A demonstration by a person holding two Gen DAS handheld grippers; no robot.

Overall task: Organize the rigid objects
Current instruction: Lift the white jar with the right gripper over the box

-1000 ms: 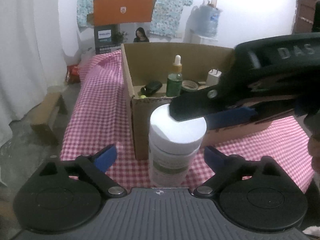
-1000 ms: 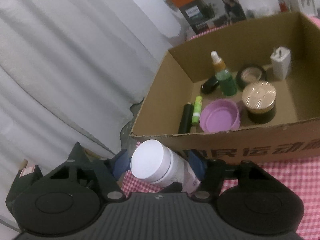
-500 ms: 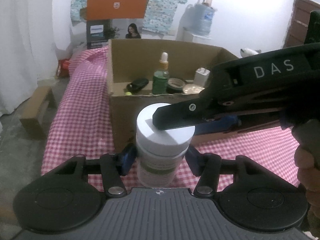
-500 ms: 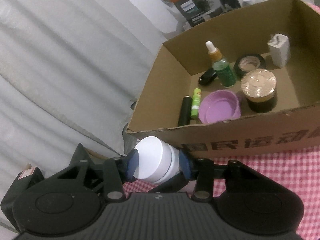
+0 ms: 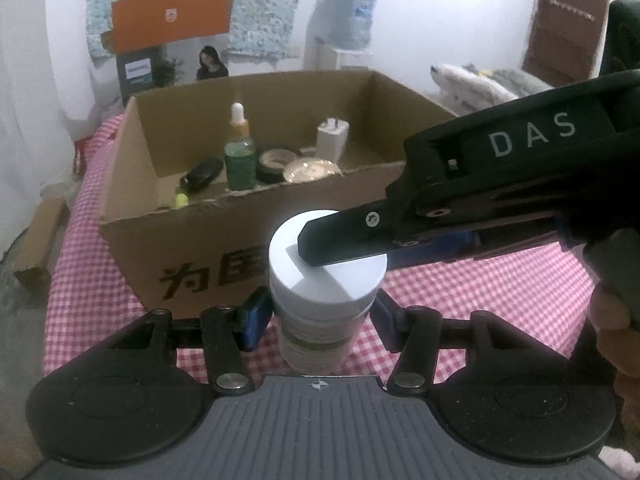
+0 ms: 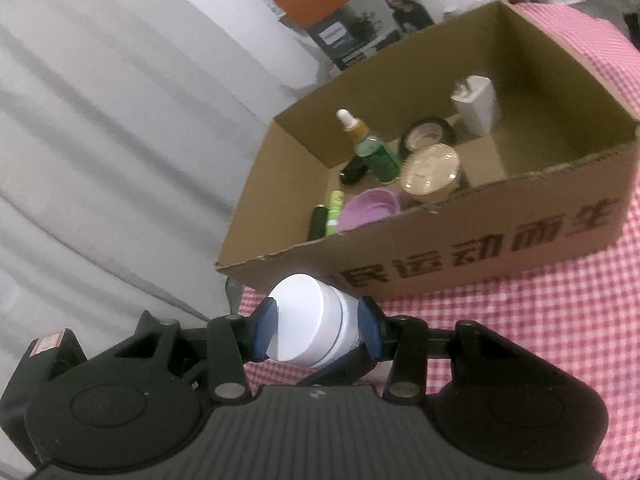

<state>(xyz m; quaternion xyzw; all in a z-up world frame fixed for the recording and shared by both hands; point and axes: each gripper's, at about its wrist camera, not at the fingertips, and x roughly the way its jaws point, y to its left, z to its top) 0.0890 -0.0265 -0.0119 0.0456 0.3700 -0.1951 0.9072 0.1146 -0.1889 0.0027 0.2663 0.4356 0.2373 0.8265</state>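
Note:
A white-lidded plastic jar (image 5: 326,272) stands upright on the red checked cloth, just in front of the cardboard box (image 5: 132,216). My left gripper (image 5: 320,312) is shut on the jar's body below the lid, a blue pad on each side. My right gripper (image 5: 360,236) reaches in from the right across the lid. In the right wrist view the right gripper (image 6: 318,330) is shut on the jar (image 6: 308,328) at its lid. The open box (image 6: 480,248) holds several small items.
Inside the box are a green dropper bottle (image 5: 239,160), a white charger (image 5: 332,138), a tape roll (image 5: 276,162), a gold-lidded jar (image 6: 430,168) and a purple lid (image 6: 368,210). A grey curtain (image 6: 120,140) hangs left of the table. An orange box (image 5: 172,16) stands behind.
Both grippers' jaws have come in from wide apart and now press on the white jar. Both views have shifted a little along the box front.

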